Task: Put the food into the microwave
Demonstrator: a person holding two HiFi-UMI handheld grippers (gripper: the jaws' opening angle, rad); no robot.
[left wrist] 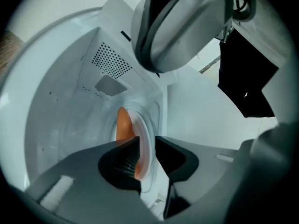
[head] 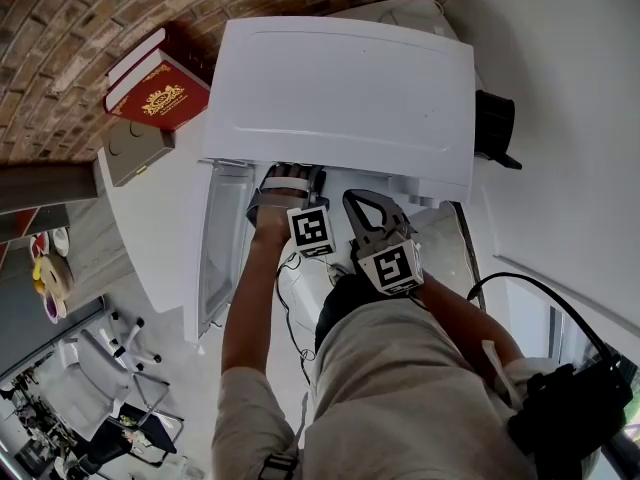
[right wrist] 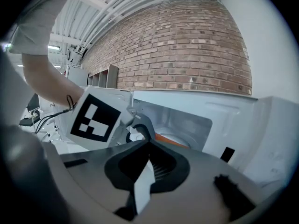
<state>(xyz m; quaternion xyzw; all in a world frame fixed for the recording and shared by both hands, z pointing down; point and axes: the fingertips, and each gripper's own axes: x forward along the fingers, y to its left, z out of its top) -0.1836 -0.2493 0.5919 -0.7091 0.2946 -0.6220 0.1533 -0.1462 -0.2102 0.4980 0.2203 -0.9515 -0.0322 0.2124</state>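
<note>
Seemingly at release: left hand-held gripper [left wrist: 147,140] spread, plate [left wrist: 144,120] of food [left wrist: 122,125] just ahead inside the microwave [head: 340,98], right hand-held gripper [right wrist: 148,144] pressed together, empty; next, back straight out, shut door [head: 225,243].

The right hand-held gripper's [right wrist: 149,144] jaws meet, empty; just at their three o'clock, orange food [right wrist: 170,140] sits inside the open microwave [right wrist: 252,120].

Your left gripper [left wrist: 147,143] reaches forward on an outstretched arm, jaws apart; your right gripper [right wrist: 148,143] sits just beside it, jaws tip to tip.
</note>
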